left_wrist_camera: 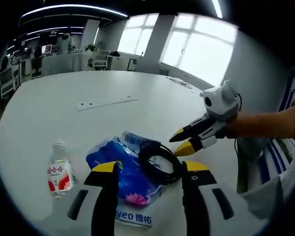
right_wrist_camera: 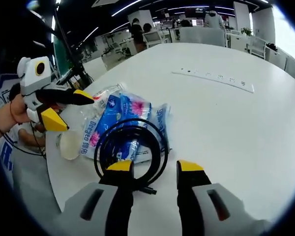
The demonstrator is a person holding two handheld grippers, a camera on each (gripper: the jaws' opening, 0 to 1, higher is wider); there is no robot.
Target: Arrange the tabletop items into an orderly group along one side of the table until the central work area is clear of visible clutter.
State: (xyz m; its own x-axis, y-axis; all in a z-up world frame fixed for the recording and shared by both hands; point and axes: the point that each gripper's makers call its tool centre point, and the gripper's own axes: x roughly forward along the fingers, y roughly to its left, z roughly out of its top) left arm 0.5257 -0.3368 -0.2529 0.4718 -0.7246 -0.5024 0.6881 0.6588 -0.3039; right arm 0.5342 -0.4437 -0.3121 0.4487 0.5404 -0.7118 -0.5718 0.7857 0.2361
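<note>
A large white oval table (left_wrist_camera: pixel 137 113) stands in a bright open office. 3 loose items sit bunched near one edge of it: a blue plastic pack of tissues (left_wrist_camera: pixel 130 179), a coil of black cable (left_wrist_camera: pixel 160 162) lying on top of the pack, and a small clear water bottle (left_wrist_camera: pixel 59 169) with a red label standing upright just beside the pack.

In the left gripper view, the left gripper (left_wrist_camera: pixel 150 169) hovers low over the pack, its yellow-tipped jaws wide apart and holding nothing. The right gripper (left_wrist_camera: pixel 184 140), held by a person's hand, reaches in from the other side, jaws slightly parted and empty, tips just beside the cable.

In the right gripper view, the right gripper (right_wrist_camera: pixel 155 167) frames the near edge of the cable coil (right_wrist_camera: pixel 130 147), jaws spread.

The broad middle of the table looks mostly bare, apart from a flush white socket strip (left_wrist_camera: pixel 105 103). The items seem gathered to one side already, but stacked loosely; tidying them into a neat group appears to remain.
</note>
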